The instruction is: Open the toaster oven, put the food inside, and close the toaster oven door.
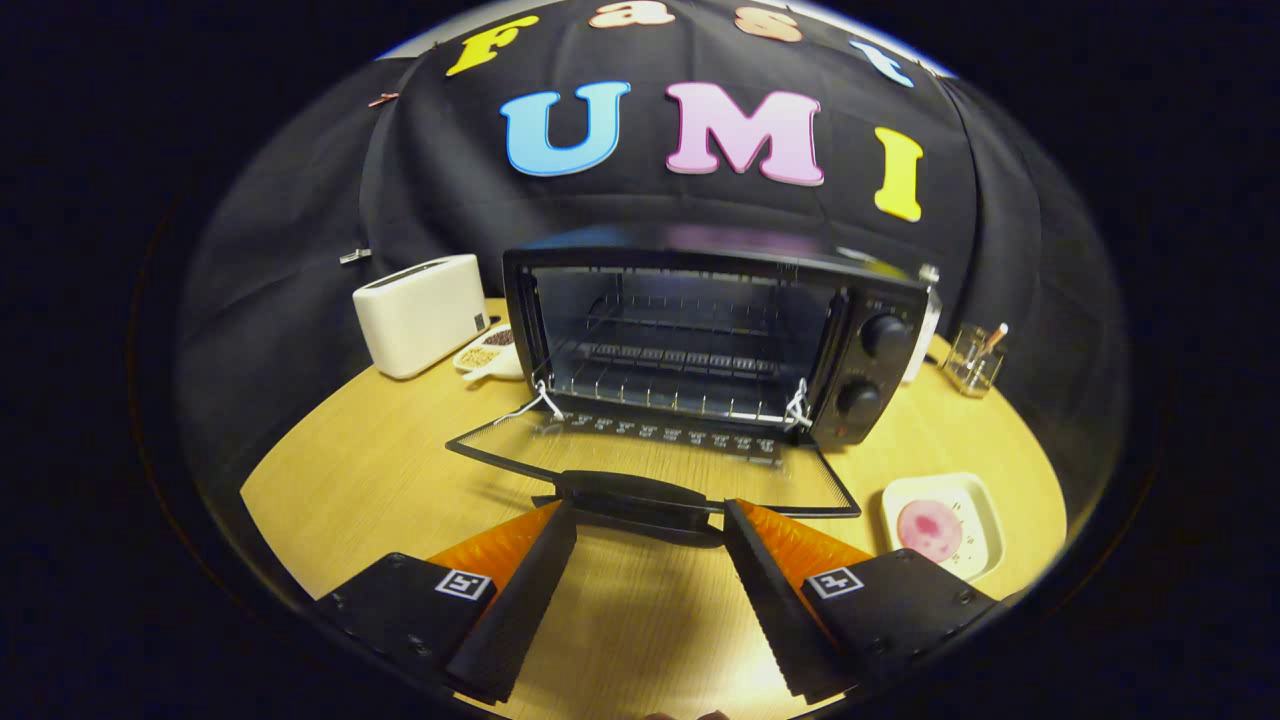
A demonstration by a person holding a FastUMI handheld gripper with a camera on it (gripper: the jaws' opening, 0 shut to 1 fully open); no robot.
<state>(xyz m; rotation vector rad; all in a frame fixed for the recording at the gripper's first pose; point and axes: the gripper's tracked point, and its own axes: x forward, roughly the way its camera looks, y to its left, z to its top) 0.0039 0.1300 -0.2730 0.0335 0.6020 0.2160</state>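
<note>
A black toaster oven (880, 340) stands on the round wooden table, its glass door (650, 455) folded down flat toward me. Inside, the wire rack (670, 375) is bare. The door's black handle (640, 500) lies just ahead of my fingertips. My gripper (650, 520) is open, with its two black-and-orange fingers (540, 575) spread wide and nothing between them. The food, a pink round slice (930, 530), rests on a small cream plate (985, 500) to the right of my right finger.
A white toaster (420, 312) sits left of the oven, with a small dish of grains (490, 355) beside it. A clear glass holder (972, 362) stands at the right behind the oven. Bare tabletop (350, 480) lies to the left.
</note>
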